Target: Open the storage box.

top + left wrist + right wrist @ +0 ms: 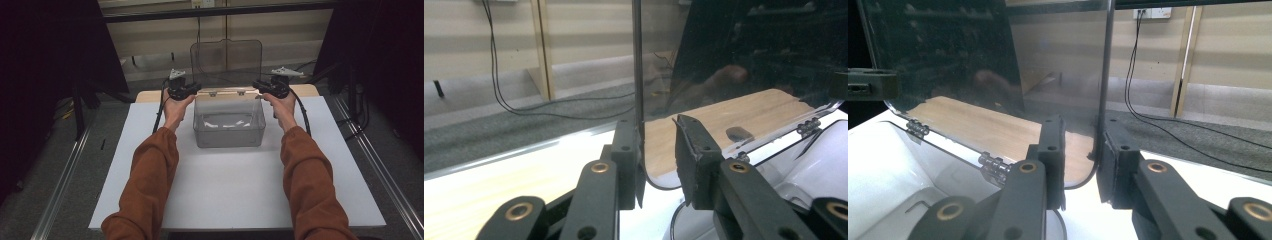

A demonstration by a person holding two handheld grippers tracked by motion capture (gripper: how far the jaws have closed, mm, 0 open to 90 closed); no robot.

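Clear plastic lid (226, 62) stood upright, an edge between each claw's jaws.

Left claw (196, 88): the lid's side edge touched by the left jaw only, the right jaw apart; not clamped. Right claw (257, 86): lid edge set in the gap, jaws near it, contact not discernible. Between the claws, just below them, the clear rectangular plastic box (229, 122) is seen on the white worktop (230, 185), hinged to the lid.

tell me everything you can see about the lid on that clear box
The lid is a thin, smoke-tinted transparent plastic sheet with rounded corners. It stands open, about upright, joined by two small hinges to the back rim of the clear box on the white table. The left gripper and right gripper each straddle a side edge near its bottom corner.
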